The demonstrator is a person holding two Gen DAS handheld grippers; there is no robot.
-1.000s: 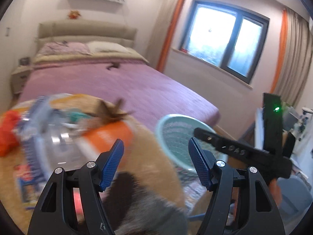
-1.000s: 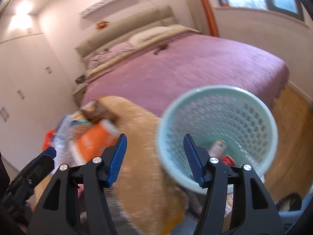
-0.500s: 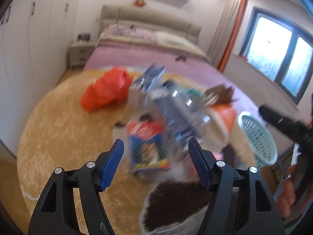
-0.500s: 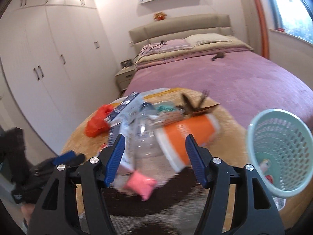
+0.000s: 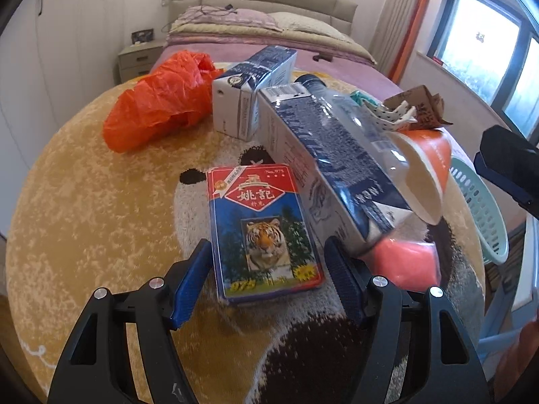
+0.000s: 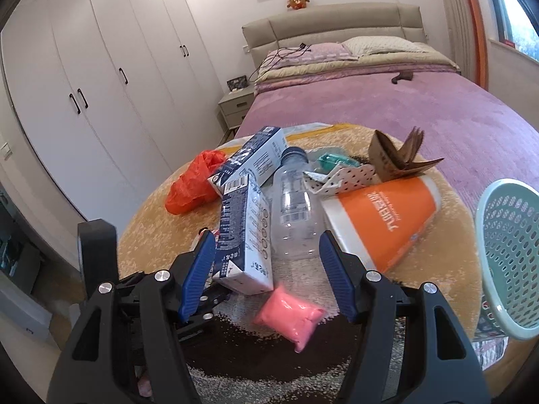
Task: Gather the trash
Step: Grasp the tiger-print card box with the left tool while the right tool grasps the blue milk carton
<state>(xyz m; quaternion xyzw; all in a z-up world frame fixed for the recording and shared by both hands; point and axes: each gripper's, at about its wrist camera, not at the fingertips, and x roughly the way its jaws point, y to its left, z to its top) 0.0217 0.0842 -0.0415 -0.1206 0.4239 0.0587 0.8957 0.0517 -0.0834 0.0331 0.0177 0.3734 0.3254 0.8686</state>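
We note card box (image 5: 262, 232) flat on round rug (image 5: 84, 208), lower centre of left view, long axis running up frame, near end between left gripper (image 5: 267, 277) pads, untouched; jaws parted, empty. Right gripper (image 6: 267, 274) jaws just widened, empty, facing clear bottle (image 6: 294, 215). Basket (image 6: 508, 262) at right edge. Left nearer box.

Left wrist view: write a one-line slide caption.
Open left tool straddles a tiger-print card box on a round rug, amid cartons, a clear bottle and an orange bag.

Left gripper (image 5: 269, 277) open astride tiger card box (image 5: 261, 227).
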